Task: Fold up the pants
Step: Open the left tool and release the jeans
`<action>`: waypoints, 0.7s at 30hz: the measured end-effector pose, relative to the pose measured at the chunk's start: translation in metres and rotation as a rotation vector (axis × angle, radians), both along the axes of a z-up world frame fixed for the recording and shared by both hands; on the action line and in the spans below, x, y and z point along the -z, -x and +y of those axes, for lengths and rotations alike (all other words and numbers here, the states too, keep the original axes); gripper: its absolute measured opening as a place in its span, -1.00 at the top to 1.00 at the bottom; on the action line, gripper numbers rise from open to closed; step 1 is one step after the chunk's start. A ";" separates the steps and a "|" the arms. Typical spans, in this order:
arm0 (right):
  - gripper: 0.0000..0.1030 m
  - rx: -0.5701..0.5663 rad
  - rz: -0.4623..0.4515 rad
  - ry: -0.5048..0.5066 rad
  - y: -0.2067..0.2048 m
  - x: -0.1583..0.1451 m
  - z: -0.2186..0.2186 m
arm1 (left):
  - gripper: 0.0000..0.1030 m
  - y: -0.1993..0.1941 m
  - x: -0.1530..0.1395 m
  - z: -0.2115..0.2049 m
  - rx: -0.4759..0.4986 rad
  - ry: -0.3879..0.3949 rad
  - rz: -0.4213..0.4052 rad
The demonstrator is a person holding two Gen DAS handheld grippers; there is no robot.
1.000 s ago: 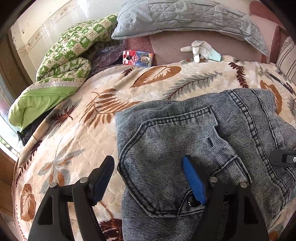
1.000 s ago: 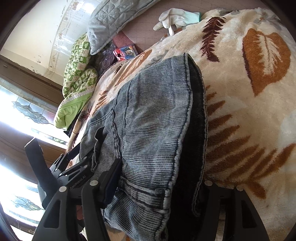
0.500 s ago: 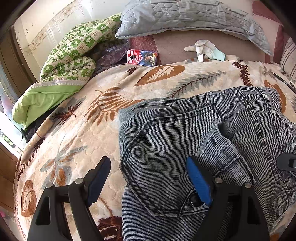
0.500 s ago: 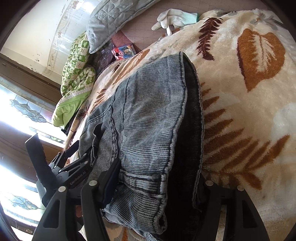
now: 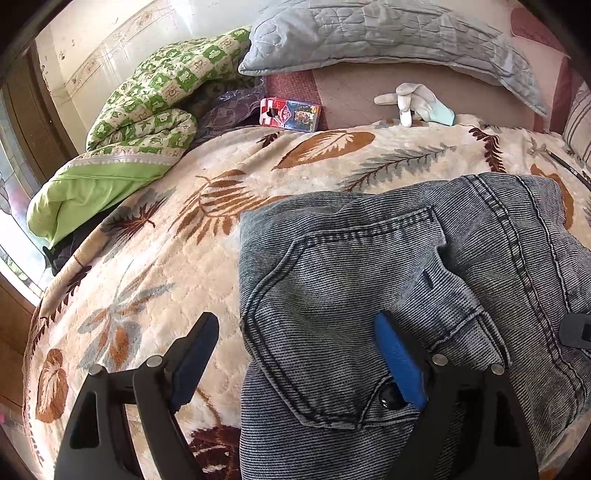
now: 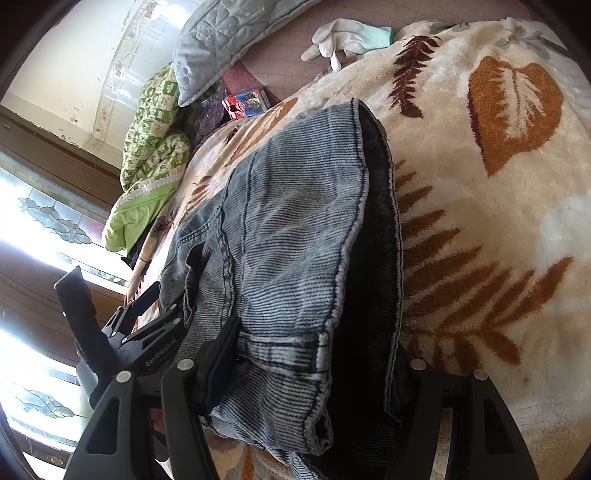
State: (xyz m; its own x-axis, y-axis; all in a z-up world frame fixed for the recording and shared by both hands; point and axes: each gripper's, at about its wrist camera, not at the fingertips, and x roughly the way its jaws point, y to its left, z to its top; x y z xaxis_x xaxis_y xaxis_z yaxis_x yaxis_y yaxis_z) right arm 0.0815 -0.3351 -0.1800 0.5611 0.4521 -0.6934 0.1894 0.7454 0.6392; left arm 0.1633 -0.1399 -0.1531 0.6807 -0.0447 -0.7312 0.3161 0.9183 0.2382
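Grey-blue denim pants [image 5: 388,295] lie folded on a leaf-patterned blanket [image 5: 184,229]. A back pocket and the waistband button face up in the left wrist view. My left gripper [image 5: 295,343] is open, its jaws wide apart over the pants' left edge, the right finger resting on the denim. In the right wrist view the pants [image 6: 295,236] bulge between the jaws of my right gripper [image 6: 317,354], which stand wide apart with the waistband between them. My left gripper also shows in that view [image 6: 140,332] at the lower left.
A green checked quilt [image 5: 147,110] is bundled at the bed's far left. A grey pillow [image 5: 388,33], a red and blue packet [image 5: 291,114] and a white glove [image 5: 413,99] lie at the head of the bed. A window is on the left.
Both grippers have drawn back slightly toward the near edge, so the pants sit a little farther away in both views. The pants lie the same and the jaws stay wide.
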 end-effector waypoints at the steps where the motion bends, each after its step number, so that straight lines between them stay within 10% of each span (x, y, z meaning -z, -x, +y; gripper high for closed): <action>1: -0.32 0.000 0.003 -0.001 0.001 0.000 0.000 | -0.68 0.000 0.000 0.000 -0.002 -0.001 0.000; 9: -0.32 -0.010 0.018 0.056 0.010 -0.015 -0.003 | -0.68 0.010 -0.022 -0.002 0.018 -0.039 -0.003; 21: -0.17 0.018 -0.231 0.271 0.035 -0.076 0.006 | -0.68 0.039 -0.056 -0.015 0.150 0.027 -0.033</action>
